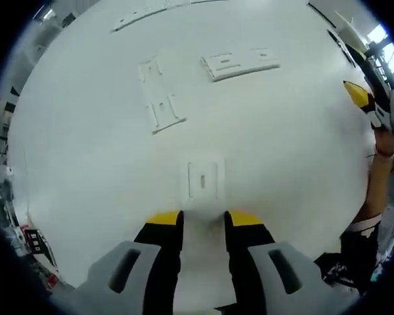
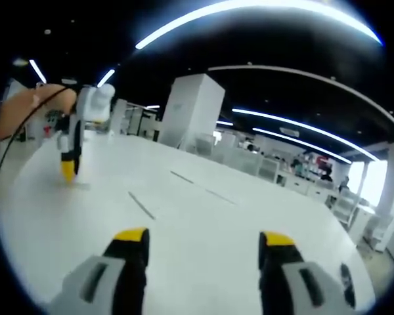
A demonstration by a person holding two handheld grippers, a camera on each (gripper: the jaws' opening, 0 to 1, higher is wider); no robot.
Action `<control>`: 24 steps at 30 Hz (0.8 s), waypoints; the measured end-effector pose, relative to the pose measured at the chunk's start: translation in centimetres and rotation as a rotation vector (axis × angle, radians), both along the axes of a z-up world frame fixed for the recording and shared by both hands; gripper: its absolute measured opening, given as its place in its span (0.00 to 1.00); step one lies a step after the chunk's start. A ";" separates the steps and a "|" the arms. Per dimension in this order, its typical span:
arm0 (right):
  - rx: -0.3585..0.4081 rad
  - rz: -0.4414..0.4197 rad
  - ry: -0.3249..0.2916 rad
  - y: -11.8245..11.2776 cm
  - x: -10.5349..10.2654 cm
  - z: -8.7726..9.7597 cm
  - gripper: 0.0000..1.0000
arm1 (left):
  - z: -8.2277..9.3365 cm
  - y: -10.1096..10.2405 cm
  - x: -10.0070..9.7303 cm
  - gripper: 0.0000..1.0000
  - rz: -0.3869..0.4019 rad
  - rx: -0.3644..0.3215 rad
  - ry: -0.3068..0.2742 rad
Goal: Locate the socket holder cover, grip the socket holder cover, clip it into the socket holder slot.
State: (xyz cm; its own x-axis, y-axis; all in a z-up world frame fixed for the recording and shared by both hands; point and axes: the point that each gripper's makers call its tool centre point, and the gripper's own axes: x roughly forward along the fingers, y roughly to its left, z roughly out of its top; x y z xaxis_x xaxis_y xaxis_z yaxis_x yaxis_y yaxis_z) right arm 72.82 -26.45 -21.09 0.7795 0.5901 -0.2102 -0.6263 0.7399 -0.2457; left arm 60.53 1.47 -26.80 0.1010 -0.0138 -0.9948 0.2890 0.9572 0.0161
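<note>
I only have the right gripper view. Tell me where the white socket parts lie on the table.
Observer: A small white cover lies flat just ahead of the left hand-held gripper, as the left gripper view shows.
Operator: Say whether it is gripped.
Observer: No; the jaws stand apart, short of it, holding nothing.
Operator: Name what lies beyond it.
Observer: A wider socket plate and a white frame piece, apart from each other on the table.
</note>
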 end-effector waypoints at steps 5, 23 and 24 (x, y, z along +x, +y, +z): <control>0.007 -0.010 -0.001 -0.4 0.1 0.2 0.69 | 0.2 0.6 1.1 0.26 0.080 -0.019 -0.005; 0.006 -0.021 -0.004 -0.7 0.3 0.1 0.68 | -0.4 1.3 4.1 0.26 0.123 -0.007 -0.025; 0.005 -0.022 -0.006 -0.7 0.3 0.1 0.68 | -0.7 1.3 3.1 0.26 0.122 -0.005 -0.021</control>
State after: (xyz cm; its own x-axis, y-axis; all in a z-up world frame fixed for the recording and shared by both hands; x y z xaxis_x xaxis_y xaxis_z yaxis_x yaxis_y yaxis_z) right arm 73.09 -27.12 -20.99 0.7936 0.5737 -0.2025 -0.6083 0.7549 -0.2451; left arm 63.59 2.76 -27.51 0.1226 -0.0053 -0.9924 0.1705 0.9852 0.0158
